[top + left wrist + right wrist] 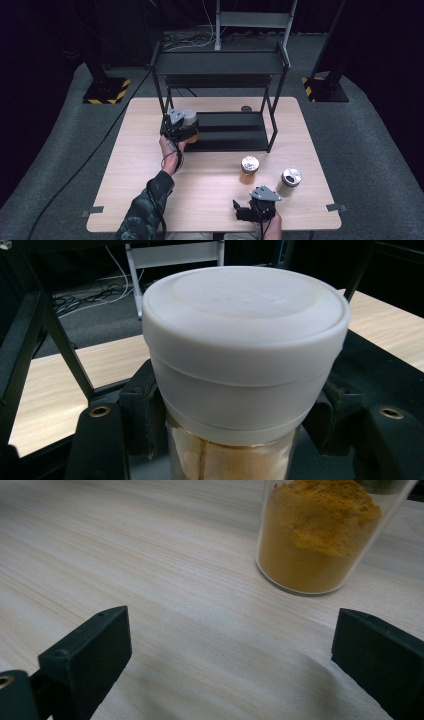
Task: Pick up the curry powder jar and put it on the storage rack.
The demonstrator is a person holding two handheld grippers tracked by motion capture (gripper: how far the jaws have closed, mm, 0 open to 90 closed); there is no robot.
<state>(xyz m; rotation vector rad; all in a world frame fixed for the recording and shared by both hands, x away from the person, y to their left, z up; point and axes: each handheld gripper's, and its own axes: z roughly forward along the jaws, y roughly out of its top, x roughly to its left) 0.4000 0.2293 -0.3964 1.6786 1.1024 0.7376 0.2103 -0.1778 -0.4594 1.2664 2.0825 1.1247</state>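
1. The worktop (150, 200) is carrying everything, with a black two-level shelf rack (220, 65) standing at its far side, so I am working toward that rack.
2. My left gripper (186, 131) is holding a white-lidded jar (245, 355) of tan powder at the left end of the rack's lower shelf (235, 131). Its fingers (142, 410) are clamped on the glass just under the lid, keeping the jar upright; I judge I am setting it onto the shelf.
3. My right gripper (239, 209) is resting at the near right edge of the worktop, fingers (95, 650) standing apart and holding nothing, aimed at the next jar.
4. That jar of yellow powder (249, 170) is waiting just beyond it, and a pale jar (289, 182) stands to its right.
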